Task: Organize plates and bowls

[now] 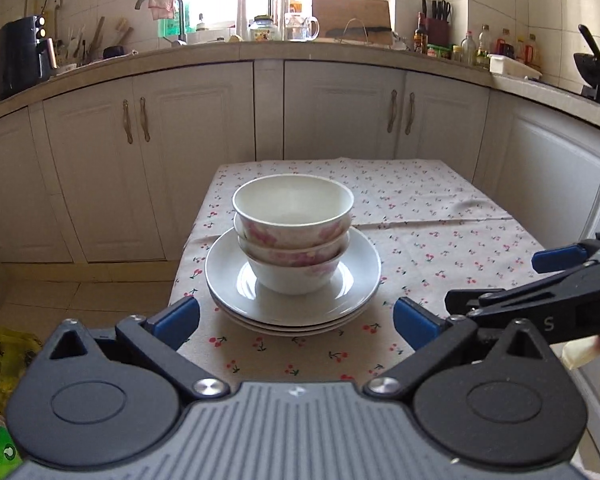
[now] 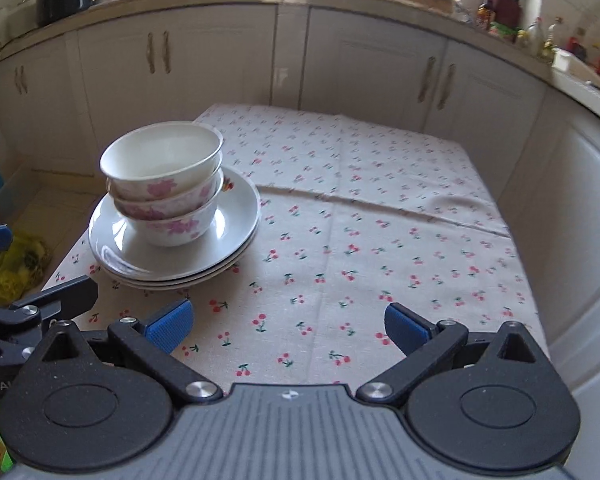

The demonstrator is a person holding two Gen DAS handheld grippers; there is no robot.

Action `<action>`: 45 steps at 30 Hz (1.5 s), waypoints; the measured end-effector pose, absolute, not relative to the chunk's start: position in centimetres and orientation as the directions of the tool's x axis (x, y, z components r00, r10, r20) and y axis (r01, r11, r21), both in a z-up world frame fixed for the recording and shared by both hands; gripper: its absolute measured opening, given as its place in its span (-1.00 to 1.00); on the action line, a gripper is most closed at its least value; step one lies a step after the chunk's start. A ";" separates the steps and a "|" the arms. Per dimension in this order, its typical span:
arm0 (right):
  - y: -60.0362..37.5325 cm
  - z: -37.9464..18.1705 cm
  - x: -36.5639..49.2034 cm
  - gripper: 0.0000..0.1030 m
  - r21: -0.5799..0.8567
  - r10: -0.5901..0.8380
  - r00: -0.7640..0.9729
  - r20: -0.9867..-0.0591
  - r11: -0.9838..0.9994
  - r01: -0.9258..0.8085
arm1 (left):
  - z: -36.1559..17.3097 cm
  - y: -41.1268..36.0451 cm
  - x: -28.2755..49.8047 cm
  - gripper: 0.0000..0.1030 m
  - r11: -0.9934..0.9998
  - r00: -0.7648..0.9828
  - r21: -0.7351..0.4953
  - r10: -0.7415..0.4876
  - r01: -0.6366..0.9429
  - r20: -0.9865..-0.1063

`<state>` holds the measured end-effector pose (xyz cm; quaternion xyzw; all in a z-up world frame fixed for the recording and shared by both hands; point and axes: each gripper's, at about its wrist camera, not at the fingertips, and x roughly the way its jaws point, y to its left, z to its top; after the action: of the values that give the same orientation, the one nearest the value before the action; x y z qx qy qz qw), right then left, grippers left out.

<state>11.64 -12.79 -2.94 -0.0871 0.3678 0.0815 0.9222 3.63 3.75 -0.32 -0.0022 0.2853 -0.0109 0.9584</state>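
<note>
On plates (image 1: pixel 292 300), stacked bowls (image 1: pixel 293 232)

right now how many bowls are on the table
3, all nested in one stack: top bowl, middle bowl, bottom bowl. The stack sits on the plates at the table's near left. Another bowl hidden inside the stack is unlikely.

The right gripper (image 1: pixel 496 284) bears "S"; the left gripper (image 2: pixel 40 264) "bot.A".
</note>
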 end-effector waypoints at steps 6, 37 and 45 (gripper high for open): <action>-13.6 -0.9 9.5 1.00 -0.093 0.083 0.766 -0.637 0.979 -0.183 | 1.4 3.2 1.8 0.99 0.999 0.866 -0.027 -0.029 0.019 -0.499; -13.0 0.6 7.3 1.00 -0.119 0.061 0.828 -0.557 0.981 -0.152 | 2.8 3.2 -0.1 0.99 1.000 0.897 -0.022 -0.001 -0.010 -0.442; -13.1 0.7 7.2 1.00 -0.117 0.059 0.832 -0.552 0.982 -0.147 | 2.9 3.0 -0.2 0.99 1.000 0.899 -0.017 0.003 -0.011 -0.438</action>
<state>7.25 -13.10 0.70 -0.0773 0.2850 0.0541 0.9539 -0.17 2.96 2.90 -0.0095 0.2248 0.0037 0.9744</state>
